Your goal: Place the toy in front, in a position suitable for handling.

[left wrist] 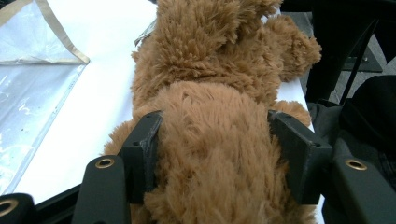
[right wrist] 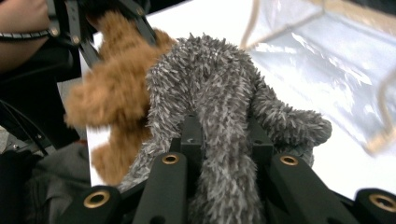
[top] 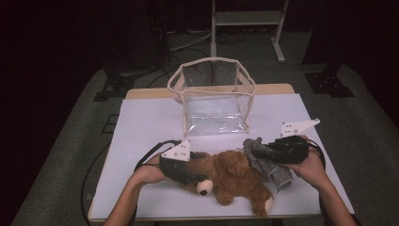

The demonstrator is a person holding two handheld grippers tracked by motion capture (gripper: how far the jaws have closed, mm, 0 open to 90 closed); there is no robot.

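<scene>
A brown teddy bear (top: 235, 174) lies on its side near the front of the white table (top: 141, 122). My left gripper (top: 200, 172) comes in from the left and is shut on the bear's body. In the left gripper view the jaws (left wrist: 215, 135) press into the fur of the bear (left wrist: 210, 56) from both sides. A grey fuzzy soft toy (top: 275, 172) lies against the bear's right side. My right gripper (top: 256, 151) is shut on it. The right gripper view shows the grey toy (right wrist: 205, 79) pinched between the jaws (right wrist: 224, 130), with the bear (right wrist: 112, 93) to its left.
A clear plastic bag with beige trim (top: 214, 101) stands upright and open-topped at the back centre of the table, just beyond both toys. It also appears as a clear bag (left wrist: 28, 70) and as the bag (right wrist: 327, 56). A white stand (top: 244, 19) is on the floor behind.
</scene>
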